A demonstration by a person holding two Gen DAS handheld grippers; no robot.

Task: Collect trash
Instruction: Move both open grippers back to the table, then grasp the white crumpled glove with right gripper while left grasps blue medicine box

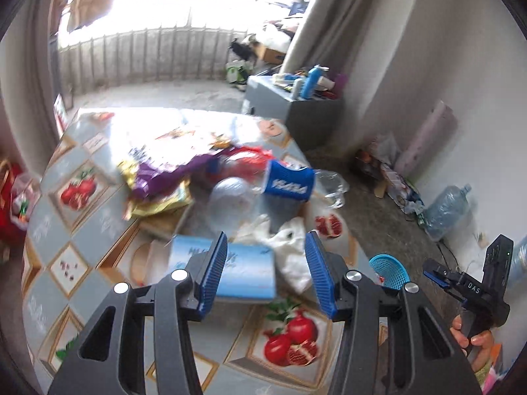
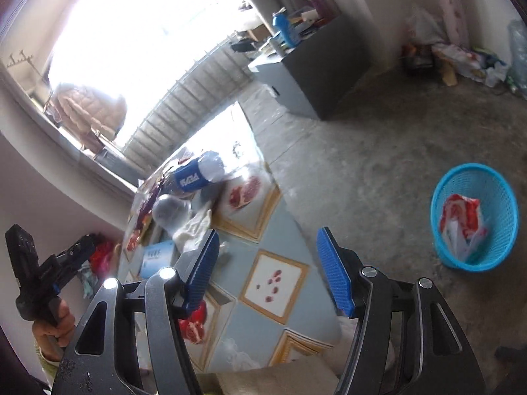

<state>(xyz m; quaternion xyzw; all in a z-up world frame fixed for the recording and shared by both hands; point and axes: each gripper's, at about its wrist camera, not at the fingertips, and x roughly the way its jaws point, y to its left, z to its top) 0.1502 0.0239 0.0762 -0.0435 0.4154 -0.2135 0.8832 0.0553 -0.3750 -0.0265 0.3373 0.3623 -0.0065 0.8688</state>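
Both grippers hang wide open and hold nothing. The left gripper [image 1: 266,270] hovers over the bench [image 1: 82,230], above a light blue box [image 1: 245,273] and a white plastic bag [image 1: 290,247]. The right gripper [image 2: 266,270] is at the bench's edge, with the blue basket [image 2: 474,215] on the floor holding a red-and-white wrapper [image 2: 461,220].

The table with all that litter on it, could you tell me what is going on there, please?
A person is clearing trash with two tools. The left hand-held gripper hovers open over a light blue box and white plastic bag on the table. The right hand-held gripper is open and empty. The blue basket on the floor holds a red-and-white wrapper.
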